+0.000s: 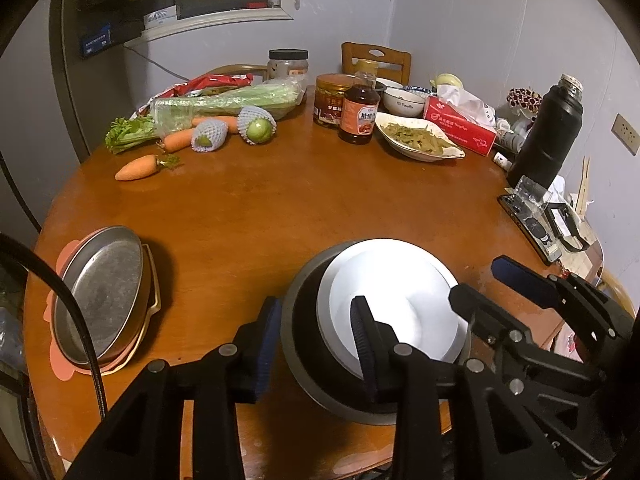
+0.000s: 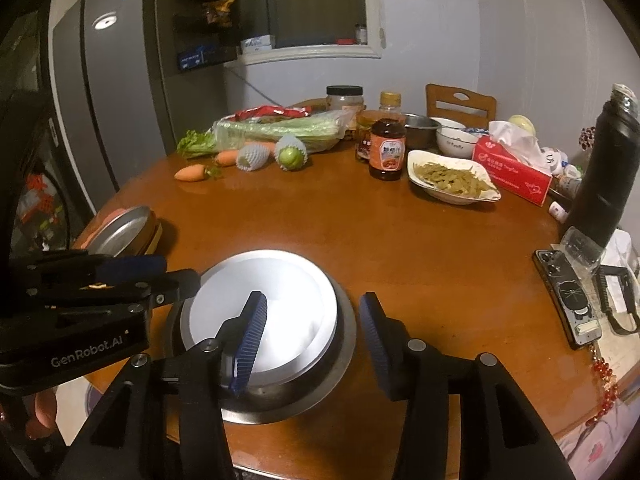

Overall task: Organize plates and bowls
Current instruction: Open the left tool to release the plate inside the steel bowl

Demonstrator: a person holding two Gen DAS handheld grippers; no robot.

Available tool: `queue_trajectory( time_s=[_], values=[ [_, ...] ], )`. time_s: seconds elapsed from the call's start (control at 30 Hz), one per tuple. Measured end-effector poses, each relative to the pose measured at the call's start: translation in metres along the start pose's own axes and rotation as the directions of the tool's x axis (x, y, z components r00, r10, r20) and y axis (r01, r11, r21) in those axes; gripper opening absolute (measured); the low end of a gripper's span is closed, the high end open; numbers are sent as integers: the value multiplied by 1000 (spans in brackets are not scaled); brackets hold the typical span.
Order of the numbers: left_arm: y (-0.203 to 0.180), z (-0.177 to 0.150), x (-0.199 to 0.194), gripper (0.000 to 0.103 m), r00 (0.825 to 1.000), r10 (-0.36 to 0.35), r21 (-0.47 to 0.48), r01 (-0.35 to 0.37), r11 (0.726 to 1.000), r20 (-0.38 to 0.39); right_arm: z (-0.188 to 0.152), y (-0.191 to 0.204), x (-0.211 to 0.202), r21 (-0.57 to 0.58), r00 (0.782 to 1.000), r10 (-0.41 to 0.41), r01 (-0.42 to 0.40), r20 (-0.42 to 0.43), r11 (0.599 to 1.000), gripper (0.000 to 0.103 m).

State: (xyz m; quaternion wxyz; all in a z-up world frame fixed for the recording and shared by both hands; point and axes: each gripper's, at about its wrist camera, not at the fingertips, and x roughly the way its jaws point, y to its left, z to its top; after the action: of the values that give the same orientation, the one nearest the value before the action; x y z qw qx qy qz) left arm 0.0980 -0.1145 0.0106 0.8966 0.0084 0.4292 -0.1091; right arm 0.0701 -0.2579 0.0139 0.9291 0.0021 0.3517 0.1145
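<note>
A dark steel bowl (image 1: 304,364) (image 2: 346,344) stands near the table's front edge with a pale round plate (image 1: 400,292) (image 2: 280,292) stacked inside it. My left gripper (image 1: 316,344) (image 2: 176,272) straddles the bowl's left rim, one finger outside and one over the plate, jaws apart and not pressing. My right gripper (image 2: 312,340) (image 1: 484,282) straddles the right rim the same way, open. An oval steel dish (image 1: 100,296) (image 2: 120,232) lies on a pink mat at the left. Farther back sit a white dish of greens (image 1: 420,140) (image 2: 452,180) and a white bowl (image 1: 402,102) (image 2: 454,140).
Carrots (image 1: 136,168), bagged celery (image 1: 224,100) and netted fruit lie at the back left. A sauce bottle (image 1: 358,114), jars, a red tissue box (image 1: 460,124) and a black flask (image 1: 548,132) crowd the back right. A phone (image 2: 568,300) lies at the right edge.
</note>
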Motion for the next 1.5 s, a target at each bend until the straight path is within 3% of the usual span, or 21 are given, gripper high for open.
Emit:
queue_trajectory(
  time_s=[0.7,1.1,1.5],
  values=[
    [14,-4,3,47,1000,-12,-23,12,1000,-3,-1,-23,6,84,998,-54,58,-41,995,64],
    [15,-5,17,54,998,-63,-30,62,998,-17,-9,-27,20,150,996,-17,30,-84,988,67],
    [13,-6,43,55,995,-77,-23,75,997,-59,-18,-24,43,191,990,35,-9,-136,982,68]
  ],
)
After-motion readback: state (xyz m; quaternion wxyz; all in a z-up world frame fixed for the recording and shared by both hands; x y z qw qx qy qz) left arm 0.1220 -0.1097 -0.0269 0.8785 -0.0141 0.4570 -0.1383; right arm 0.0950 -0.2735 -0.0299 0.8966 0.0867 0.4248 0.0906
